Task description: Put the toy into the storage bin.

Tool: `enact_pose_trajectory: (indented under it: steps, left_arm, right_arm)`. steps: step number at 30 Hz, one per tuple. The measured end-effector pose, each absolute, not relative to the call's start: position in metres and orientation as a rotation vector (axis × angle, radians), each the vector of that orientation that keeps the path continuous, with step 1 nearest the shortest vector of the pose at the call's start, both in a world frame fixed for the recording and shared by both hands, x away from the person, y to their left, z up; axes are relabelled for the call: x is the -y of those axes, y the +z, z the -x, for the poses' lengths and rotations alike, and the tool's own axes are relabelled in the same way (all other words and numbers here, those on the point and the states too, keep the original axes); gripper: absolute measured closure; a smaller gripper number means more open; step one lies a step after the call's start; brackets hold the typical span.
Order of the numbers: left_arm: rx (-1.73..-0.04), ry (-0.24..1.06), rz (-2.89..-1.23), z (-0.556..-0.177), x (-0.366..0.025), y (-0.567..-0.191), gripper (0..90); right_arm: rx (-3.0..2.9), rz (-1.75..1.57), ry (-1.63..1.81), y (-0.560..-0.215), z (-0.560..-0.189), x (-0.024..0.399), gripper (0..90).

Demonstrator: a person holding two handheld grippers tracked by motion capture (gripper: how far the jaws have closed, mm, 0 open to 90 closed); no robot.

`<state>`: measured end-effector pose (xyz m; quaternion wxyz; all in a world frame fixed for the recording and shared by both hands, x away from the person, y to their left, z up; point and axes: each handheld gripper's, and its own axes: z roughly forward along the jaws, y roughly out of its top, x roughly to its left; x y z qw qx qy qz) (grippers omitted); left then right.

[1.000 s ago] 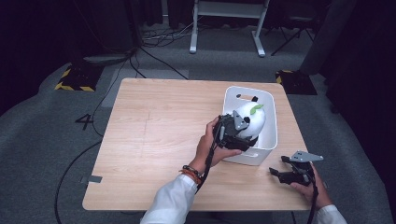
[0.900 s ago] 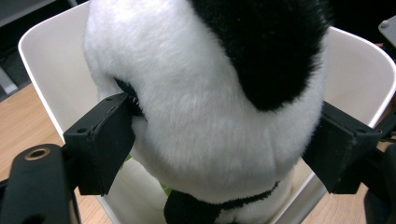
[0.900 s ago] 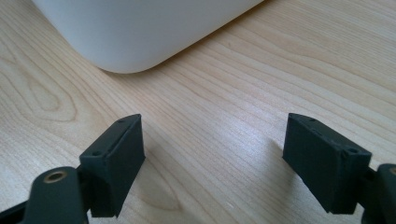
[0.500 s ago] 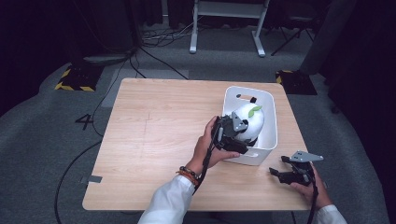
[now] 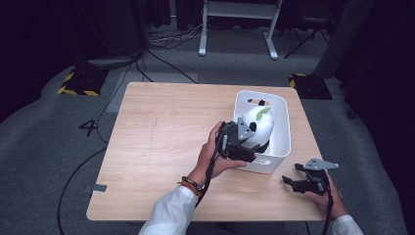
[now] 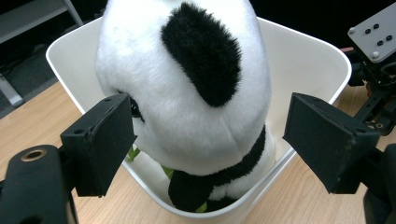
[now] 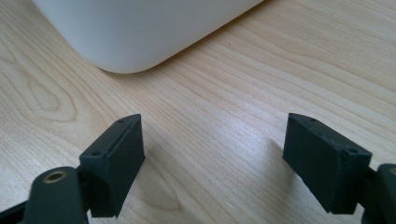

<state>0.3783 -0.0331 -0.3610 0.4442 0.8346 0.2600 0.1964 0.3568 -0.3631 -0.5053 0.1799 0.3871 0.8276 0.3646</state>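
A black-and-white panda plush (image 5: 259, 125) with a green leaf sits upright in a white bin (image 5: 281, 142) at the table's right side. My left gripper (image 5: 244, 142) reaches over the bin's near rim, its jaws on either side of the panda's head (image 6: 187, 93). The jaws have just been closing a little; the left pad (image 6: 100, 140) is at the panda's face, while the right pad (image 6: 327, 140) stands clear of it. My right gripper (image 5: 288, 181) rests low over the table near the front right corner, open with bare wood between its fingers (image 7: 116, 158).
The wooden table (image 5: 161, 147) stretches bare to the left of the bin. The bin's rounded corner (image 7: 140, 28) lies just ahead of the right gripper. The table's front edge runs close behind both hands. Cables and a stand's legs lie on the floor beyond.
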Motion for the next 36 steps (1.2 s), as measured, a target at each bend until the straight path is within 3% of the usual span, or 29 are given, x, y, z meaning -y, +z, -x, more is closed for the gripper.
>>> enact_pose_trajectory:
  steps: [36]
  left_arm:
    - [-0.666,0.655,-2.114,-0.36,-0.031,-0.363,16.2]
  right_arm:
    - [-2.338,-1.099,1.03,-0.505,-0.357,0.363,19.8]
